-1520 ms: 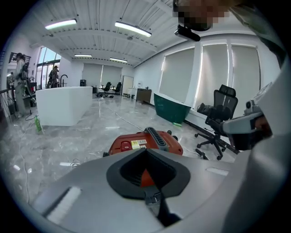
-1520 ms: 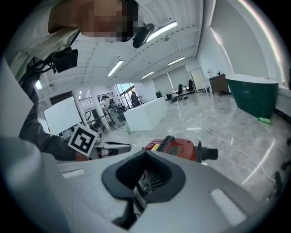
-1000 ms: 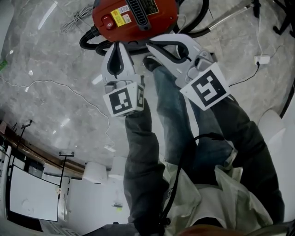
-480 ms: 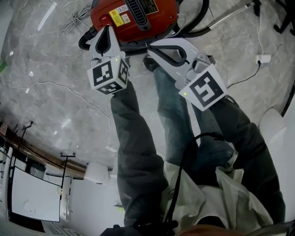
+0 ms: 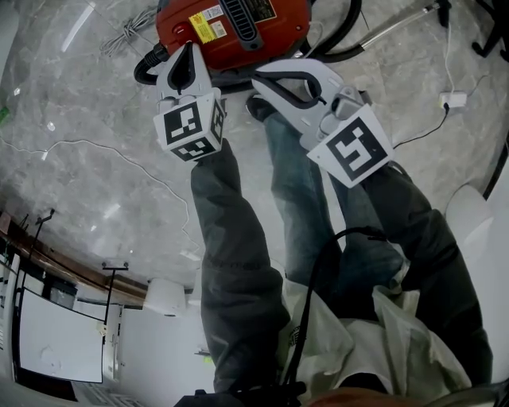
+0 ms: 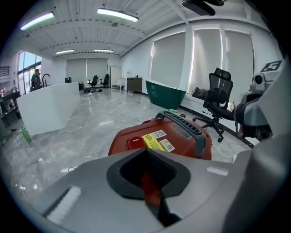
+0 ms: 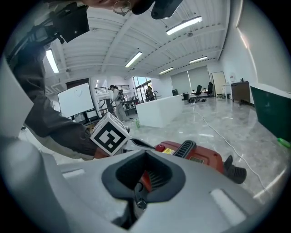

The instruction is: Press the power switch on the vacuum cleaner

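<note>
The red vacuum cleaner [image 5: 231,24] stands on the grey floor at the top of the head view, with a black handle and yellow labels. Its round red power switch [image 5: 181,30] sits on the left of its top and also shows as the switch [image 6: 134,142] in the left gripper view. My left gripper [image 5: 188,48] is shut and empty, its tips just short of the switch. In its own view the left gripper [image 6: 148,152] points at the vacuum [image 6: 182,141]. My right gripper [image 5: 260,78] is shut and empty, near the vacuum's front. The right gripper [image 7: 144,179] faces the vacuum [image 7: 200,157].
A black hose [image 5: 342,48] and a metal wand [image 5: 398,24] lie right of the vacuum. A white cable [image 5: 95,147] and a white adapter [image 5: 453,102] are on the floor. The person's legs [image 5: 302,199] stand below the grippers. An office chair [image 6: 218,98] stands beyond.
My left gripper moved forward and to the left, up to the vacuum's switch side, then nearly stopped. The right gripper has hardly moved.
</note>
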The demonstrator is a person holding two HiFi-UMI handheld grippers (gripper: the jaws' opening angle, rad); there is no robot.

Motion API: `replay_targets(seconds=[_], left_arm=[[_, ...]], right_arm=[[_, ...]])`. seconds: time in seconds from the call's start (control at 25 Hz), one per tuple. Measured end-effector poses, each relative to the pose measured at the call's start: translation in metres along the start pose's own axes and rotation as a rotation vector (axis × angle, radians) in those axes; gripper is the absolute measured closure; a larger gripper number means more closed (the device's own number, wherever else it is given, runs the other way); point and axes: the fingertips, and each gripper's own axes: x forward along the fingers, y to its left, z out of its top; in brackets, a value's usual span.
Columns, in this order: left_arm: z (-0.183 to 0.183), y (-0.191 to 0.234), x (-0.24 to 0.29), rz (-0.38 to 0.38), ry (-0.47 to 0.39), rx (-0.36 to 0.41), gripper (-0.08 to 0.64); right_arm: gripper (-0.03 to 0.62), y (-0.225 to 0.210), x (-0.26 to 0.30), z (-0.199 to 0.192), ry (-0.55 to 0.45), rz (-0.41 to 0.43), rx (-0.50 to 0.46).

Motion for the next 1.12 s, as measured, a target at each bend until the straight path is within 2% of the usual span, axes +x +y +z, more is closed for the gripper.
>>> replay_targets(seconds=[0.32,0.56,0.8,1.0,1.12], left_arm=[[0.0,0.001,-0.001,-0.026,0.005,-0.012,0.558],[0.017,0.015,-0.002,0.01,-0.033,0.037,0.56],[0.025,0.013,0.015,-0.016,-0.011,0.106,0.558],[0.025,0.012,0.016,-0.011,-0.023,0.082,0.558],[0.025,0.012,0.016,-0.012,-0.014,0.098,0.558]], right_arm=[[0.592,0.005,0.007,0.003,0.005,0.007,0.005],[0.592,-0.003,0.007,-0.004,0.025,-0.009,0.021],[0.592,-0.005,0.016,-0.003,0.042,-0.01,0.038],[0.592,-0.008,0.017,-0.002,0.026,0.0,0.025],[0.592,-0.011,0.015,-0.006,0.033,-0.008,0.04]])
